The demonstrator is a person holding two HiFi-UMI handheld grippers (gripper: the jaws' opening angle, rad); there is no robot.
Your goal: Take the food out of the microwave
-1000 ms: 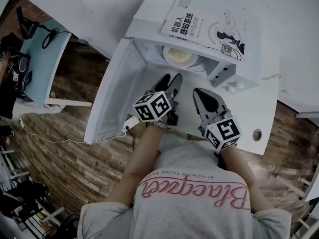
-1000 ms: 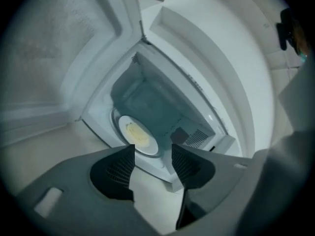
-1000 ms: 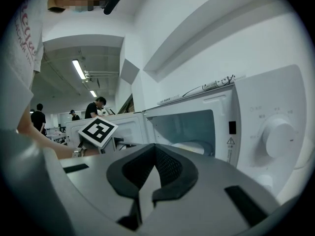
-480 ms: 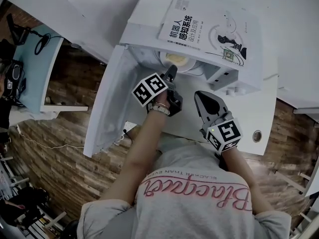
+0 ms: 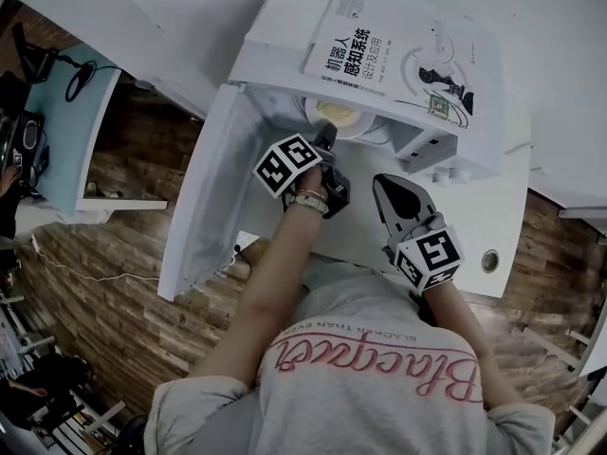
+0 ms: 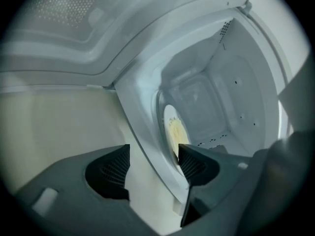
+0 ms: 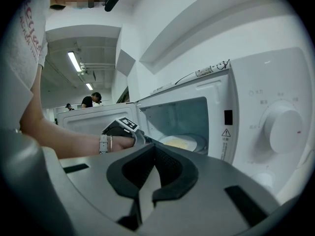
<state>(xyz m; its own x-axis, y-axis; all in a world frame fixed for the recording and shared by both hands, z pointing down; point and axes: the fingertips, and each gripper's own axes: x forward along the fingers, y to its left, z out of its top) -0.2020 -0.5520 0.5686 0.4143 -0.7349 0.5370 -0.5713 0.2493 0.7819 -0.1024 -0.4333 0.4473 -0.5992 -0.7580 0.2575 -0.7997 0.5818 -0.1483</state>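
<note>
My left claw (image 5: 324,138) is spread to its widest and pinches nothing; its tips are at the mouth of the white box-shaped microwave (image 5: 280,27). The round white plate of pale yellow food (image 6: 173,129) sits on the oven floor just past the tips, at about 1 o'clock in the left gripper view. My right claw (image 5: 394,190) is pressed together, empty, waiting outside.

Risks:
- A shallow bite on the thin rim — the plate tips and the food slides.
- A jaw closes on the cavity's front lip instead — no grip.
</note>
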